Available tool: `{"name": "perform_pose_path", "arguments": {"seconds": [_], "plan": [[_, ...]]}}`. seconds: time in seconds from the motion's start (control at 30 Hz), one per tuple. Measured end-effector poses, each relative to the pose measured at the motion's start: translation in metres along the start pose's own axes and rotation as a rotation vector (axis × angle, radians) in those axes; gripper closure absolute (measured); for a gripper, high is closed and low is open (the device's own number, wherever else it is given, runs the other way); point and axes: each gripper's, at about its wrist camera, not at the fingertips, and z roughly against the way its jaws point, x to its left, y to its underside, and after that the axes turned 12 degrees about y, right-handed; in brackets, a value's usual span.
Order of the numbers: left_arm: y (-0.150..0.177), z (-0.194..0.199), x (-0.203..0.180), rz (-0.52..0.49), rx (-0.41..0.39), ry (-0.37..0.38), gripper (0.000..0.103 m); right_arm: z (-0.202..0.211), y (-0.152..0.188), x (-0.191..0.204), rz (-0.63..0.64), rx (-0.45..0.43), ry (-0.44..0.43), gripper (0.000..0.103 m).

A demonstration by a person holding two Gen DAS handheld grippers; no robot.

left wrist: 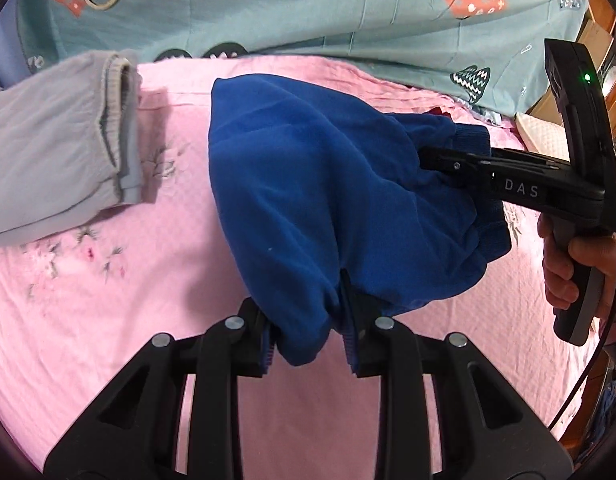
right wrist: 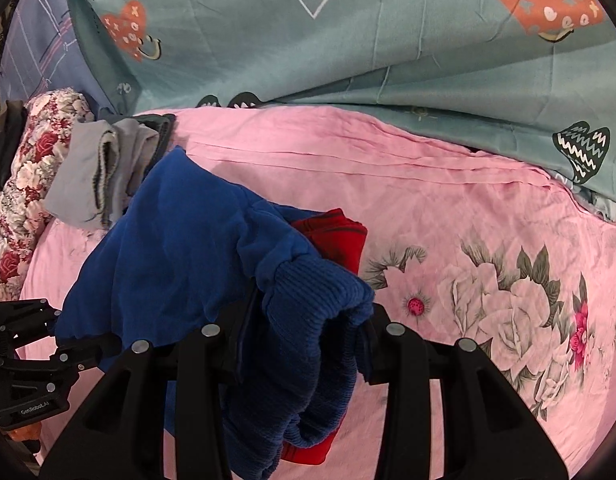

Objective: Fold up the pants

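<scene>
The blue pants (left wrist: 308, 184) hang bunched between my two grippers above the pink bedsheet (left wrist: 107, 320). My left gripper (left wrist: 308, 336) is shut on a gathered blue edge at the bottom of the left wrist view. In that view my right gripper (left wrist: 428, 158) comes in from the right, held by a person's hand (left wrist: 564, 264), and is clamped on the ribbed waistband. The right wrist view shows my right gripper (right wrist: 308, 332) shut on the thick ribbed band of the blue pants (right wrist: 179, 248). My left gripper (right wrist: 87, 354) pinches the fabric at far left. Red fabric (right wrist: 340, 240) shows behind the blue.
Folded grey pants (left wrist: 59, 152) lie on the bedsheet at the left, also visible as grey pants (right wrist: 103, 168) in the right wrist view. A teal duvet (left wrist: 308, 8) with hearts covers the far side. A floral pillow (right wrist: 19, 200) sits at the far left.
</scene>
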Motion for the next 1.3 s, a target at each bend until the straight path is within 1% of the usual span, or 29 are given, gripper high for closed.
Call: {"name": "perform_pose_path", "arguments": {"seconds": [0.13, 0.17, 0.27, 0.33, 0.37, 0.4, 0.43, 0.47, 0.5, 0.53, 0.6, 0.67, 0.83, 0.87, 0.93, 0.97, 1.0, 1.07, 1.1, 1.17, 1.23, 1.27, 1.3], "plan": [[-0.002, -0.021, 0.010, 0.029, 0.026, 0.025, 0.076, -0.023, 0.001, -0.005, -0.005, 0.048, 0.005, 0.062], [-0.001, -0.027, 0.012, 0.035, 0.048, 0.024, 0.076, -0.029, 0.000, -0.007, -0.005, 0.059, 0.005, 0.062], [0.002, -0.035, 0.014, 0.021, 0.044, 0.023, 0.075, -0.047, 0.003, -0.012, -0.023, 0.078, 0.001, 0.062], [0.005, -0.038, 0.016, 0.022, 0.042, 0.029, 0.071, -0.056, 0.006, -0.015, -0.038, 0.084, -0.003, 0.060], [0.006, -0.039, 0.018, 0.028, 0.043, 0.029, 0.069, -0.060, 0.007, -0.017, -0.040, 0.083, 0.002, 0.058], [0.008, -0.040, 0.020, 0.035, 0.042, 0.020, 0.059, -0.064, 0.009, -0.018, -0.048, 0.075, 0.007, 0.049], [0.010, -0.040, 0.022, 0.042, 0.039, 0.006, 0.048, -0.065, 0.010, -0.020, -0.057, 0.063, 0.026, 0.042], [0.012, -0.040, 0.026, 0.051, 0.030, -0.006, 0.044, -0.066, 0.011, -0.021, -0.062, 0.058, 0.042, 0.033], [0.014, -0.038, 0.029, 0.061, 0.025, -0.015, 0.037, -0.066, 0.012, -0.024, -0.067, 0.057, 0.044, 0.027], [0.014, -0.036, 0.030, 0.066, 0.022, -0.016, 0.034, -0.066, 0.013, -0.028, -0.072, 0.058, 0.039, 0.027], [0.014, -0.025, 0.031, 0.065, 0.009, -0.012, 0.032, -0.062, 0.013, -0.034, -0.075, 0.067, 0.015, 0.027], [0.014, -0.011, 0.029, 0.042, -0.016, -0.028, 0.031, -0.047, 0.012, -0.037, -0.079, 0.065, 0.005, 0.027], [0.012, 0.022, 0.023, 0.021, -0.079, -0.083, 0.031, 0.006, 0.019, -0.040, -0.135, -0.023, -0.017, 0.027], [0.010, 0.027, 0.022, 0.028, -0.092, -0.084, 0.031, 0.016, 0.021, -0.039, -0.149, -0.038, -0.032, 0.028], [0.006, 0.036, 0.021, 0.042, -0.117, -0.079, 0.031, 0.029, 0.028, -0.035, -0.165, -0.053, -0.094, 0.039], [0.003, 0.039, 0.019, 0.049, -0.130, -0.069, 0.030, 0.035, 0.032, -0.030, -0.159, -0.053, -0.131, 0.051], [0.000, 0.041, 0.017, 0.048, -0.135, -0.057, 0.030, 0.036, 0.036, -0.026, -0.152, -0.049, -0.152, 0.058], [-0.005, 0.034, 0.009, 0.030, -0.135, -0.047, 0.030, 0.033, 0.044, -0.018, -0.138, -0.021, -0.210, 0.067], [-0.007, 0.028, 0.006, 0.014, -0.128, -0.049, 0.030, 0.030, 0.047, -0.015, -0.130, -0.002, -0.215, 0.067], [-0.009, 0.011, 0.003, 0.012, -0.093, -0.048, 0.030, 0.016, 0.055, -0.009, -0.104, 0.054, -0.185, 0.068], [-0.007, -0.007, 0.007, 0.036, -0.046, -0.045, 0.030, -0.001, 0.065, -0.011, -0.089, 0.109, -0.135, 0.078], [-0.005, -0.017, 0.010, 0.051, -0.020, -0.054, 0.030, -0.007, 0.071, -0.016, -0.092, 0.118, -0.110, 0.080], [-0.002, -0.026, 0.015, 0.068, 0.006, -0.060, 0.031, -0.009, 0.074, -0.021, -0.109, 0.117, -0.113, 0.079]]}}
